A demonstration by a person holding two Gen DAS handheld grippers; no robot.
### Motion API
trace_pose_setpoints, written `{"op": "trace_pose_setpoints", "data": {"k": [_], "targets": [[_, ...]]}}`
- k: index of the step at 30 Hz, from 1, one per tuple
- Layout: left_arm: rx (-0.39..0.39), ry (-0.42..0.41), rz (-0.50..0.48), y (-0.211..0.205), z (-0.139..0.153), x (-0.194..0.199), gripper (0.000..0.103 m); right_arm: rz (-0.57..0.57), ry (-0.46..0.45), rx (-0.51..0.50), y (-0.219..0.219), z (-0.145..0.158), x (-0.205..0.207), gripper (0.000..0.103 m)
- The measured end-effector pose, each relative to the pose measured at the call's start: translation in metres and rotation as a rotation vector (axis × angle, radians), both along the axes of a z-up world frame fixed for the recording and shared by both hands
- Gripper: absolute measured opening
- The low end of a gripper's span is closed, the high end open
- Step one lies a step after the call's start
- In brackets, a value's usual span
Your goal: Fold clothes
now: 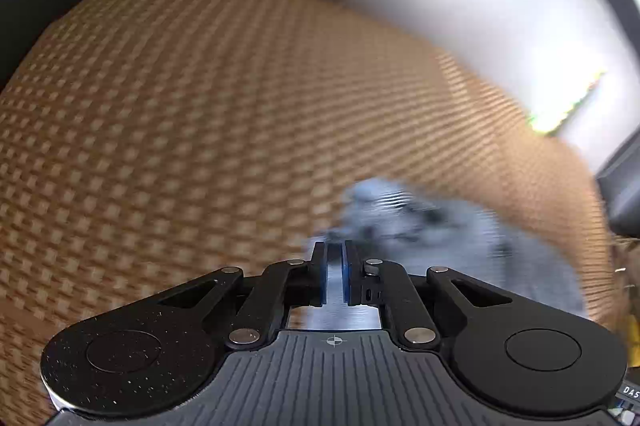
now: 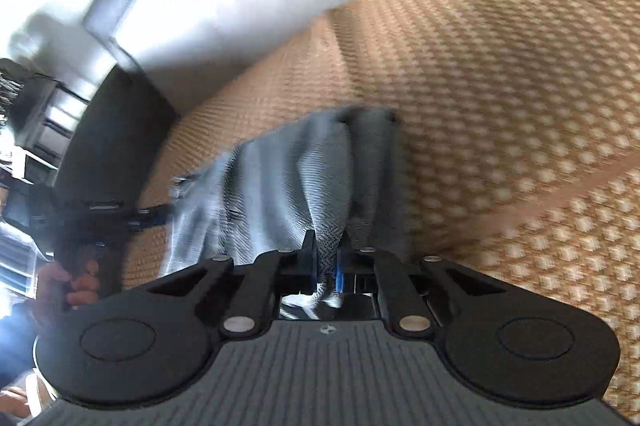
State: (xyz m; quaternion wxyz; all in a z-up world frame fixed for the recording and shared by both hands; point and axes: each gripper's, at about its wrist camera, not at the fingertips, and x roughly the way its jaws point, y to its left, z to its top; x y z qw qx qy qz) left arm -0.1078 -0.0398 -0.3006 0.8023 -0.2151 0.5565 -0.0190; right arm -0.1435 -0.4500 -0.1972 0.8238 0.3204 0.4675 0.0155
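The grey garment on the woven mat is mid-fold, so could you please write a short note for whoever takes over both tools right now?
Right tool: shut on a bunched fold of the grey garment, cloth pinched between its blue pads.
Left tool: jaws nearly together with pale cloth between them; it looks like a grip on the same garment, but blur leaves that unsure.
Garment: bunched on the woven mat, stretching from the right tool towards the left one.
Done: an edge picked up at least on the right side.
Left: no neat fold is visible yet; spread it flat, fold it, smooth it.
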Motion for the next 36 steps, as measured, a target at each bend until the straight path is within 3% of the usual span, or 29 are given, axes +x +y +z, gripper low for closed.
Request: {"op": "trace_pose_setpoints", "data": {"k": [2,3,6,7,8,14,18,21,30,34,35,36], "targets": [[0.013,0.022,0.003,0.004,-0.006,0.002,0.009,0.004,0.066,-0.006,-0.001,-0.023,0.005,0.010],[0.001,0.013,0.007,0.006,-0.003,0.000,0.025,0.011,0.092,-0.005,0.000,-0.034,0.009,0.010],[-0.075,-0.044,-0.027,0.033,0.030,-0.033,0.034,-0.019,0.039,-0.026,0.003,-0.029,0.006,0.027],[-0.096,-0.050,-0.044,0.055,0.045,-0.054,0.039,-0.041,0.013,-0.028,0.003,-0.022,0.002,0.044],[-0.105,-0.048,-0.071,0.062,0.053,-0.067,0.049,-0.064,-0.010,-0.030,0.002,-0.015,-0.004,0.053],[-0.116,0.030,-0.185,0.046,0.052,-0.105,0.057,-0.073,0.005,0.068,0.011,0.000,-0.037,0.053],[-0.109,0.048,-0.161,0.044,0.044,-0.111,0.061,-0.075,0.062,0.130,0.031,-0.012,-0.049,0.054],[-0.126,0.061,-0.165,0.011,0.027,-0.071,0.061,-0.082,0.069,0.160,0.041,-0.017,-0.051,0.055],[-0.193,0.118,-0.158,-0.012,0.008,-0.076,0.062,-0.089,0.069,0.186,0.043,-0.019,-0.048,0.055],[-0.170,0.118,-0.187,-0.020,0.006,-0.071,0.064,-0.069,0.093,0.209,0.045,-0.028,-0.037,0.057],[-0.152,0.113,-0.200,-0.022,0.007,-0.072,0.046,-0.066,0.100,0.209,0.046,-0.029,-0.036,0.058],[-0.149,0.109,-0.204,-0.021,0.010,-0.073,0.021,-0.061,0.106,0.209,0.047,-0.030,-0.034,0.058]]}}
